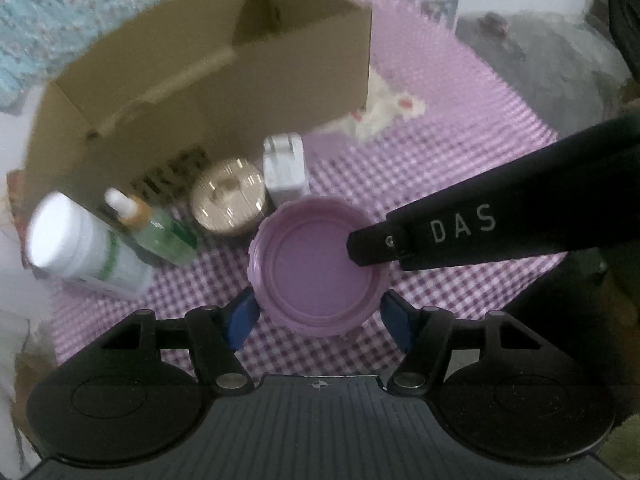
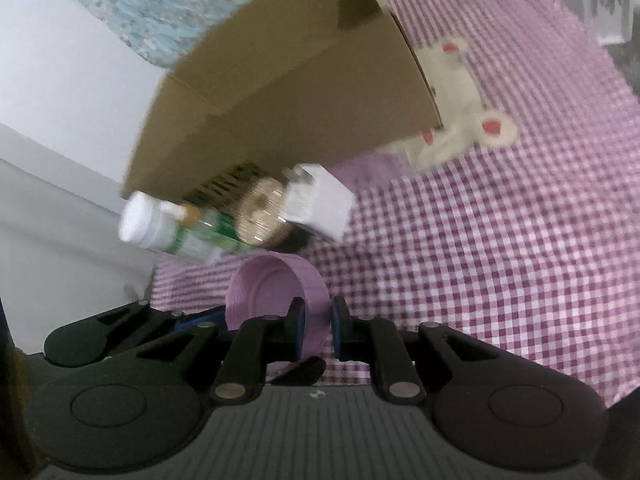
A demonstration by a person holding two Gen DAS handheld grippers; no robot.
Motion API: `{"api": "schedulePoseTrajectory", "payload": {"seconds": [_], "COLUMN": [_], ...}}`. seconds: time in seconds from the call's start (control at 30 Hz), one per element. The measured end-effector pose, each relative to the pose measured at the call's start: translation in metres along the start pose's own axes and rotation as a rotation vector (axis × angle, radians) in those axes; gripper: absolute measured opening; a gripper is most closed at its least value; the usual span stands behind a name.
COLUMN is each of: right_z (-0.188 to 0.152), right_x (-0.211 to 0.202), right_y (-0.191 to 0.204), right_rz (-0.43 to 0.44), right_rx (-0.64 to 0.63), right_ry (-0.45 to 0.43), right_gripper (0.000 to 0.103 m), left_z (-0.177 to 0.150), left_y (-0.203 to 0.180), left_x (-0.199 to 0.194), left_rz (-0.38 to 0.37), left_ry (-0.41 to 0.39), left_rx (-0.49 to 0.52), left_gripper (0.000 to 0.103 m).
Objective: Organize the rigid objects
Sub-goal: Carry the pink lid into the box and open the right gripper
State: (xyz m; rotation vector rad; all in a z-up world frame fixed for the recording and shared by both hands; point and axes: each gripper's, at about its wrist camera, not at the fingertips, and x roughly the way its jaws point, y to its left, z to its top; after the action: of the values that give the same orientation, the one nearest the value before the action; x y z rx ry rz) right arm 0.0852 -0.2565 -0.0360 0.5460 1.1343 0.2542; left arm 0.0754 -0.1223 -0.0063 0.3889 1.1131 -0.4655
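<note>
A purple-and-white checked cloth [image 1: 460,184] is covering the surface, which is carrying a cardboard box [image 1: 208,80] lying open on its side, with a white embroidered animal motif [image 2: 460,120] showing on the cloth beside the box. In front of the box a white bottle [image 1: 80,244], a small green dropper bottle [image 1: 160,232], a round gold-topped tin [image 1: 228,200] and a white plug adapter [image 1: 285,168] are sitting close together in a row.

The purple lid [image 1: 316,264], open side up, is sitting between the left tongs [image 1: 318,316], whose blue pads are flanking it on either side; whether they are pressing on it I cannot tell. The right tongs [image 2: 318,320] are pinching the lid's rim, one finger inside the lid and one outside, their black fingers reaching in from the right in the left wrist view.
</note>
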Motion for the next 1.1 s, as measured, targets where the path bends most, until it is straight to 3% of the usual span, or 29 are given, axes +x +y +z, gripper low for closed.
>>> {"api": "schedulePoseTrajectory", "payload": {"seconds": [0.3, 0.47, 0.57, 0.77, 1.1], "right_z": [0.033, 0.079, 0.115, 0.183, 0.219], "right_x": [-0.074, -0.076, -0.055, 0.016, 0.116], "right_y": [0.063, 0.100, 0.110, 0.105, 0.084], "right_rz": [0.071, 0.114, 0.131, 0.130, 0.026], "right_rx": [-0.141, -0.224, -0.241, -0.208, -0.218], "right_ry": [-0.201, -0.239, -0.205, -0.020, 0.202], "right_gripper": [0.016, 0.016, 0.016, 0.016, 0.016], "left_z": [0.029, 0.068, 0.092, 0.136, 0.148], "left_y": [0.020, 0.047, 0.071, 0.119, 0.136], "left_x": [-0.088, -0.098, -0.084, -0.028, 0.052], "left_rz": [0.076, 0.126, 0.136, 0.066, 0.050], "left_ry": [-0.229, -0.257, -0.216, -0.021, 0.184], "left_rx": [0.001, -0.043, -0.083, -0.208, -0.301], "left_gripper": [0.066, 0.066, 0.066, 0.066, 0.066]}}
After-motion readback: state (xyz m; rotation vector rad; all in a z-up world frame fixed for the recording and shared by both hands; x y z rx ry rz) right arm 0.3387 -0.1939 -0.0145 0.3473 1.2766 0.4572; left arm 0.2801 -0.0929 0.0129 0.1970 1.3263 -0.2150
